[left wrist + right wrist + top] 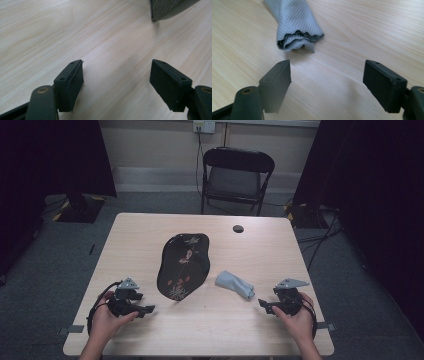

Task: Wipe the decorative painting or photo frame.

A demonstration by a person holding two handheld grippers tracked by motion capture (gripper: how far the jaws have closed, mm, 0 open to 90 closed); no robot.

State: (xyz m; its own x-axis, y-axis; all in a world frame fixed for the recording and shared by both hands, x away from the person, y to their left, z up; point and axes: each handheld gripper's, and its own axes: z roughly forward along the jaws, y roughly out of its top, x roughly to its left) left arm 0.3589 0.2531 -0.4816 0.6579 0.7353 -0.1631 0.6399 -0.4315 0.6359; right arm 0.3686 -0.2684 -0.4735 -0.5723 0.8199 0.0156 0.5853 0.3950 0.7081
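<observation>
Resting on tabletop (220, 330), both tools released: cloth (293, 25) just ahead of R tool (327, 75), tray (182, 265) beyond L tool (116, 77)

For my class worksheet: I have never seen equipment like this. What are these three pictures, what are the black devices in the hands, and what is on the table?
A person sits at a pale wooden table holding a hand-held tool with two black jaws in each hand: the left gripper and the right gripper. The high view looks down from above the person. The other two pictures come from cameras riding on each tool, looking along its jaws. On the table lie a glossy black irregular tray with flower decoration and a crumpled blue-grey cloth. The right gripper points at the cloth, close but apart from it. The left gripper faces bare wood. Both stand open, holding nothing.
</observation>
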